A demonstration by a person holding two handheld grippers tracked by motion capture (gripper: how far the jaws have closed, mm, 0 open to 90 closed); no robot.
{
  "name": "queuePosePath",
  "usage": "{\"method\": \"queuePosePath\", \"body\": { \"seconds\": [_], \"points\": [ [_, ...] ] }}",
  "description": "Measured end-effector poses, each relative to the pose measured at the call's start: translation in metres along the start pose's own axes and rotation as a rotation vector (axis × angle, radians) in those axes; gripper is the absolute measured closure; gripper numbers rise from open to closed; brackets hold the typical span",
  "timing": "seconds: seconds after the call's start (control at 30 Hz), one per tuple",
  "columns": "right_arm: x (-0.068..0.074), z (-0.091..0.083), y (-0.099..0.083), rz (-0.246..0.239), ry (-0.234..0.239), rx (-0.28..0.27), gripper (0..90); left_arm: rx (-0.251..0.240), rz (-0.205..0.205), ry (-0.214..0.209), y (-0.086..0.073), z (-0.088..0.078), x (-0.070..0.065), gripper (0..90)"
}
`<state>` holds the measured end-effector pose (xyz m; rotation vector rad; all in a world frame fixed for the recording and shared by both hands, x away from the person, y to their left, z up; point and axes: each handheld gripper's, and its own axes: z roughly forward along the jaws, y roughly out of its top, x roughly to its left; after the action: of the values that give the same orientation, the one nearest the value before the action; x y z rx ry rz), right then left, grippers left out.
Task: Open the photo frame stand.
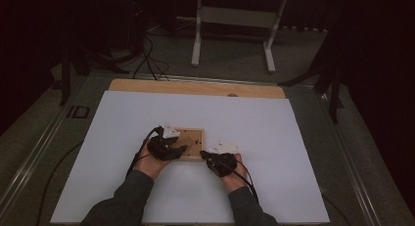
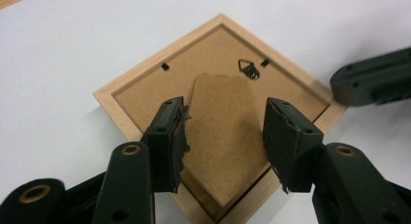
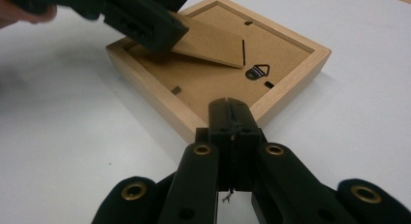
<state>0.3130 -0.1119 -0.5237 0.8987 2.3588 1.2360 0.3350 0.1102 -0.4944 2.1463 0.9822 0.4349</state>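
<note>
A small wooden picture frame (image 1: 195,136) lies face down on the white sheet, its brown backing (image 2: 145,90) up, with a metal hanger (image 2: 249,70) near one corner. My left gripper (image 2: 225,120) has its jaws on either side edge of the frame's fold-out stand (image 2: 223,146) and is shut on it. In the right gripper view the stand (image 3: 213,44) is tilted up off the backing under the left gripper (image 3: 145,20). My right gripper (image 3: 231,110) is shut with nothing between its pads, its tips against the frame's rim (image 3: 295,71).
The white sheet (image 1: 274,133) covers a wooden table whose bare strip (image 1: 195,87) shows at the far edge. Beyond it on the floor stand white desk legs (image 1: 197,40), dark tripod legs (image 1: 73,64) and cables (image 1: 147,59).
</note>
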Motion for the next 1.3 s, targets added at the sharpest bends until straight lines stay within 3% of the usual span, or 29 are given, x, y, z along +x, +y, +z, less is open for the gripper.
{"method": "queuePosePath", "body": {
  "seconds": [0.27, 0.5, 0.63, 0.93, 1.03, 1.3],
  "points": [
    [0.000, 0.000, 0.000, -0.001, 0.000, 0.000, 89.9, 0.001, -0.009, -0.012, 0.000, 0.000, 0.002, 51.2],
    [0.000, 0.000, 0.000, -0.002, 0.000, 0.000, 89.9, -0.048, -0.045, -0.025, 0.000, -0.013, 0.008, 53.2],
    [0.000, 0.000, 0.000, -0.002, 0.000, 0.000, 89.9, -0.065, -0.044, -0.031, -0.001, -0.024, 0.009, 61.1],
    [0.000, 0.000, 0.000, -0.003, 0.000, -0.001, 89.9, -0.041, -0.016, -0.050, -0.007, -0.034, 0.008, 87.8],
    [0.000, 0.000, 0.000, -0.002, 0.000, -0.001, 89.9, -0.044, -0.039, -0.058, -0.011, -0.037, 0.008, 89.5],
    [0.000, 0.000, 0.000, 0.001, 0.001, -0.001, 89.9, -0.036, -0.054, -0.047, -0.022, -0.040, 0.008, 89.6]
  ]
}}
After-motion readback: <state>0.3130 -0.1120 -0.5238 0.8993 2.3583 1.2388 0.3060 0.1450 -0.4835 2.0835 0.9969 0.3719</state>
